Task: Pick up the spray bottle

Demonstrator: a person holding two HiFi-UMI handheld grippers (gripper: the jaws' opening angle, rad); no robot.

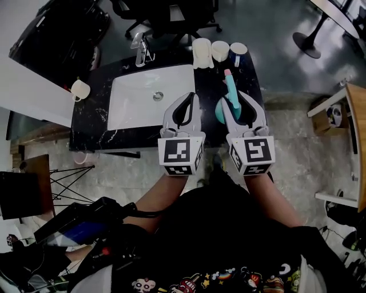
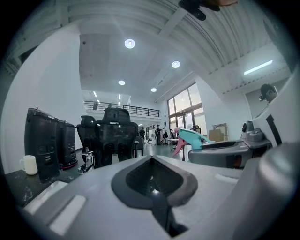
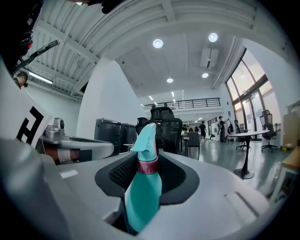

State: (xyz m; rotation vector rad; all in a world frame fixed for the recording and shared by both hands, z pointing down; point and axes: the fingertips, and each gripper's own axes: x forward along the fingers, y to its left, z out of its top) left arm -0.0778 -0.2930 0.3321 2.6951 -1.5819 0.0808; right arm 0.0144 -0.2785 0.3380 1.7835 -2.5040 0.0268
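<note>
The spray bottle (image 1: 230, 91) is teal with a pink trigger and collar, and it is lifted over the right part of the black counter (image 1: 91, 123). My right gripper (image 1: 237, 98) is shut on its body, and the nozzle end points away from me. In the right gripper view the spray bottle (image 3: 143, 187) stands up between the two jaws of the right gripper (image 3: 147, 165). My left gripper (image 1: 188, 98) hovers beside it over the sink's right edge, shut and empty. In the left gripper view the jaws of the left gripper (image 2: 151, 180) meet, and the spray bottle's head (image 2: 193, 139) shows at the right.
A white sink basin (image 1: 143, 100) with a chrome faucet (image 1: 141, 50) fills the counter's middle. Three white cups (image 1: 220, 51) stand at the back right, and a white mug (image 1: 80, 90) at the left edge. Office chairs (image 1: 166, 14) stand behind the counter. A wooden table (image 1: 357, 114) is at the far right.
</note>
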